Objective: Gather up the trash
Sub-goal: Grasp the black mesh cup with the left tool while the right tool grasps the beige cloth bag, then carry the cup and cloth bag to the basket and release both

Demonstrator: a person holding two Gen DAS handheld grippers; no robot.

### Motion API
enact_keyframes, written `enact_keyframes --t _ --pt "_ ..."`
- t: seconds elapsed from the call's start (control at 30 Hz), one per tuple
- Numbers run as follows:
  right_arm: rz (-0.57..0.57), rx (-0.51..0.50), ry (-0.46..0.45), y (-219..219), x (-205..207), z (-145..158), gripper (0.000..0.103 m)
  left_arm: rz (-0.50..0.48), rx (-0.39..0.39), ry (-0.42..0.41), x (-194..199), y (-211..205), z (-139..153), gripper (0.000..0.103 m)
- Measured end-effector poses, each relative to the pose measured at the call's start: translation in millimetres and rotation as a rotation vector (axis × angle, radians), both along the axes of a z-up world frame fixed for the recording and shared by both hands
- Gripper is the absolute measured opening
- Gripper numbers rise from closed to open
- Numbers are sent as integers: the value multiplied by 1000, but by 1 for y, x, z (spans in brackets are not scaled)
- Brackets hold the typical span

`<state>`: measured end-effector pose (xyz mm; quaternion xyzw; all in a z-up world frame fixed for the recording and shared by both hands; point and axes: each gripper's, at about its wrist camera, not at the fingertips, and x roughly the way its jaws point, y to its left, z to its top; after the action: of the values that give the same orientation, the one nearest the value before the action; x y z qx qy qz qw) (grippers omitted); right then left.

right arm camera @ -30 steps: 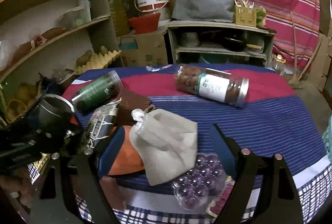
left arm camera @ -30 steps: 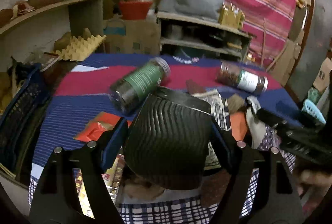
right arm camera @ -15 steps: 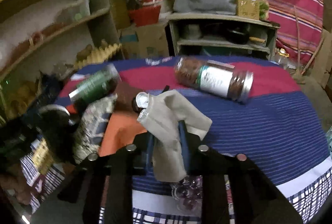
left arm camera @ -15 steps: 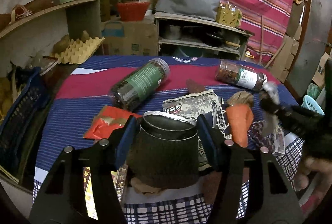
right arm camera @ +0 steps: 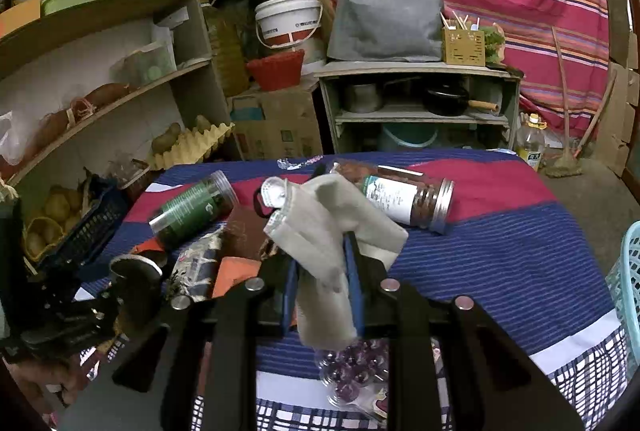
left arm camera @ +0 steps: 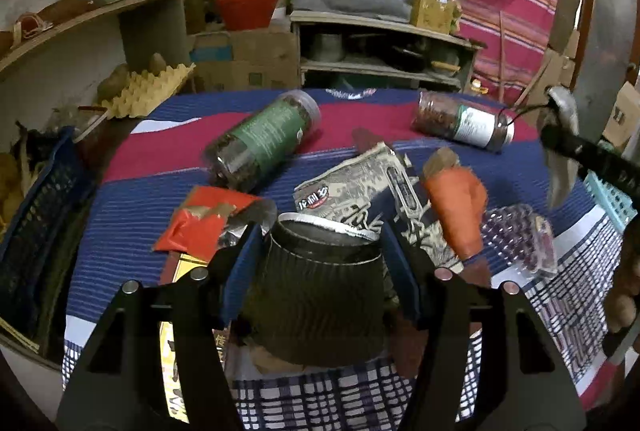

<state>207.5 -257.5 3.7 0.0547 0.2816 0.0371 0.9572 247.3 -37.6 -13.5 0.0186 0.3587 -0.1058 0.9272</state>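
My left gripper [left arm camera: 320, 243] is shut on a black ribbed paper cup [left arm camera: 324, 291], held mouth up just above the near edge of the table. My right gripper [right arm camera: 320, 263] is shut on a beige cloth pouch [right arm camera: 332, 223] with a round tag, lifted clear of the striped tablecloth [right arm camera: 500, 251]. From the left wrist view, the pouch [left arm camera: 562, 111] hangs at the far right. In the right wrist view the cup [right arm camera: 136, 271] shows at lower left. Loose on the cloth lie a red wrapper [left arm camera: 200, 223], a printed snack bag [left arm camera: 360, 187] and an orange scrap [left arm camera: 456, 207].
Two jars lie on their sides: a green-labelled one [left arm camera: 264, 139] and a white-labelled one [left arm camera: 464, 123]. A bag of purple beads [right arm camera: 356, 367] sits near the front edge. A dark blue crate [left arm camera: 36, 199] stands at the left, a teal basket [right arm camera: 628, 271] at the right, shelves behind.
My right gripper went from open around the pouch to shut on it and raised it off the table. The cup in my left gripper turned from tilted to mouth up as the jaws narrowed.
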Motion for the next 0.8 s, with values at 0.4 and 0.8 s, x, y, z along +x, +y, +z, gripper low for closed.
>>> enact_keyframes --t 0.4,0.8 --pt "-23 32 -121 -15 -31 33 22 19 -134 -151 -25 18 50 59" --pt "-66 16 -161 -36 -50 46 22 -14 -116 -195 -35 -24 70 59"
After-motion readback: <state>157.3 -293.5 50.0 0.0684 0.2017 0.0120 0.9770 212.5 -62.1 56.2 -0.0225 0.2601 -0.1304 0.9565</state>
